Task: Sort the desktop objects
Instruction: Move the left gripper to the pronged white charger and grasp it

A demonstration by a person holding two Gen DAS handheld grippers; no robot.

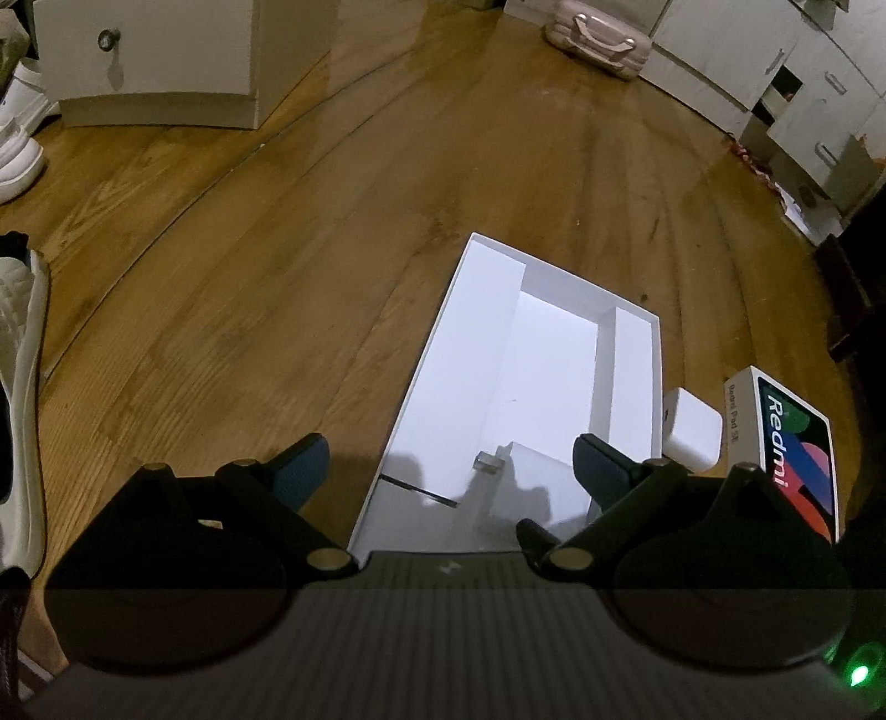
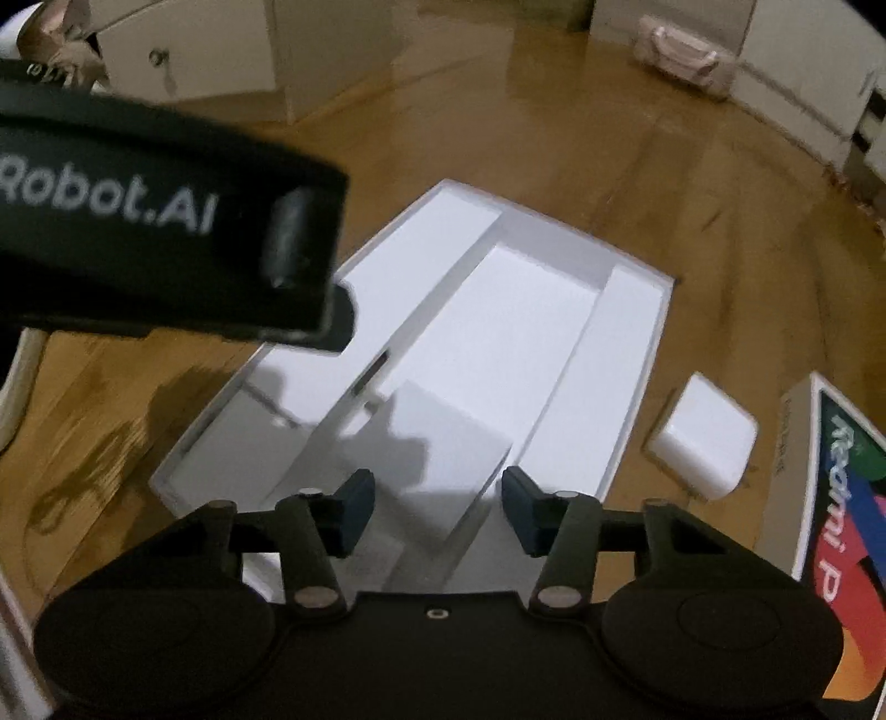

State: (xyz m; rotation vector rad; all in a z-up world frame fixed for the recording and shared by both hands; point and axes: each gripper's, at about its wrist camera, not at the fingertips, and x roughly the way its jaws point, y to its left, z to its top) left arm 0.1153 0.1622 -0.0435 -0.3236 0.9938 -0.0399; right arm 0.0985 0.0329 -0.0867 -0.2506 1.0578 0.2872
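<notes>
An open white box tray (image 1: 443,354) with inner compartments lies on the wooden floor; it also shows in the right wrist view (image 2: 637,332). A small white packet (image 1: 545,479) lies in its near end, also seen in the right wrist view (image 2: 443,443). A white charger block (image 1: 692,437) sits just right of the tray, also in the right wrist view (image 2: 703,437). The Redmi Pad box lid (image 1: 797,448) lies further right (image 2: 847,498). My left gripper (image 1: 448,465) is open and empty above the tray's near end. My right gripper (image 2: 437,501) is open and empty over the packet.
The body of the left gripper (image 2: 166,238) crosses the upper left of the right wrist view. White cabinets (image 1: 160,55) and drawer units (image 1: 803,99) stand at the back, with a pink case (image 1: 598,39). White shoes (image 1: 16,160) lie at the left.
</notes>
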